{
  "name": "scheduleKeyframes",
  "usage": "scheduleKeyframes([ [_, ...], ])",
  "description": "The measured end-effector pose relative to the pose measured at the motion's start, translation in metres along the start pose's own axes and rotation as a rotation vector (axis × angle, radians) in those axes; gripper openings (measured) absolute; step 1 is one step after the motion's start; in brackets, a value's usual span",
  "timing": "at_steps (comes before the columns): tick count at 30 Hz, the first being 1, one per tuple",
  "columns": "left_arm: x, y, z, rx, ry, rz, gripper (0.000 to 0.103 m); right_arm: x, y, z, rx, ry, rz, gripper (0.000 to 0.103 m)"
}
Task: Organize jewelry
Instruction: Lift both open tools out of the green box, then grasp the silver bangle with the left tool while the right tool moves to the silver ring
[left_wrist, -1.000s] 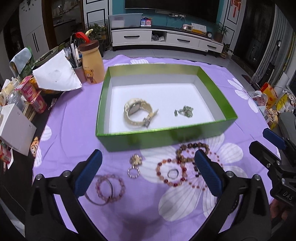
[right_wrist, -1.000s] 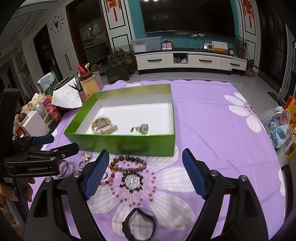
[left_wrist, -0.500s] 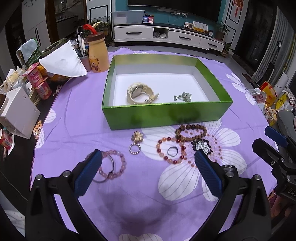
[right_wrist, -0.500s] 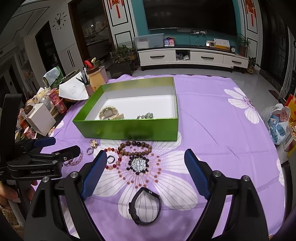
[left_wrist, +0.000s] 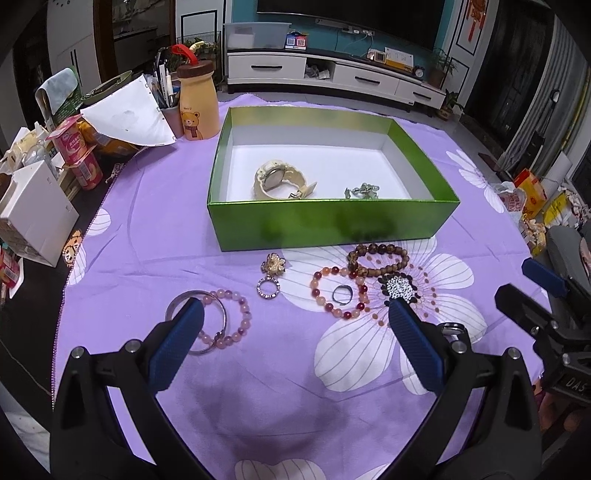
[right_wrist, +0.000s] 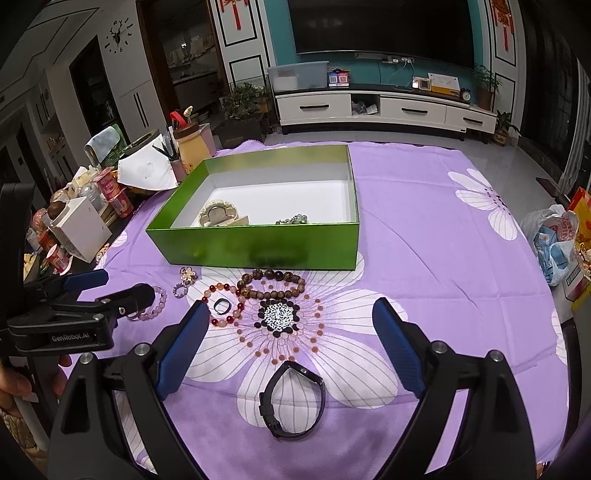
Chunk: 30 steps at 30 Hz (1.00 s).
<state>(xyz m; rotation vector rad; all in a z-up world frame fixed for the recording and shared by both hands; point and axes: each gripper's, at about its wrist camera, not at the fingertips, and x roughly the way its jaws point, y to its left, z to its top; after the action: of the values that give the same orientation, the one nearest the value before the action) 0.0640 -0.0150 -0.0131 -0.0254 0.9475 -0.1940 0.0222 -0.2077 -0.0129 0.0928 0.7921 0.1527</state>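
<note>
Right gripper (right_wrist: 288, 345) spread, empty, jaws just widening; black band (right_wrist: 292, 399) lying near, between its fingers; left gripper (left_wrist: 295, 345) spread over pink bracelet (left_wrist: 229, 317); green box (left_wrist: 332, 229) farther off.

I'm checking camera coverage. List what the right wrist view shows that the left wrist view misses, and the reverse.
Only the right wrist view shows the black wristband lying whole on the cloth. Only the left wrist view shows the silver bangle beside the pink bead bracelet. Both show the green box holding the cream watch, plus the brown bead bracelet and dark ring.
</note>
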Motion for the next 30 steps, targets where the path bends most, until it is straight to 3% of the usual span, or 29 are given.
scheduleKeyframes([
  [9,-0.008,0.026,0.005,-0.056,-0.039,-0.090,0.101,-0.001,-0.014,0.000,0.037,-0.001,0.023,0.093],
  [15,-0.010,0.050,0.011,-0.088,-0.057,-0.099,0.101,0.004,-0.013,0.001,0.039,0.001,0.042,0.093],
  [20,-0.005,0.067,0.010,-0.097,-0.024,0.023,0.101,0.008,-0.010,0.002,0.026,0.001,0.072,0.093],
  [30,0.022,0.102,-0.016,-0.159,0.024,0.113,0.098,0.025,0.010,-0.009,-0.050,0.036,0.146,0.093],
])
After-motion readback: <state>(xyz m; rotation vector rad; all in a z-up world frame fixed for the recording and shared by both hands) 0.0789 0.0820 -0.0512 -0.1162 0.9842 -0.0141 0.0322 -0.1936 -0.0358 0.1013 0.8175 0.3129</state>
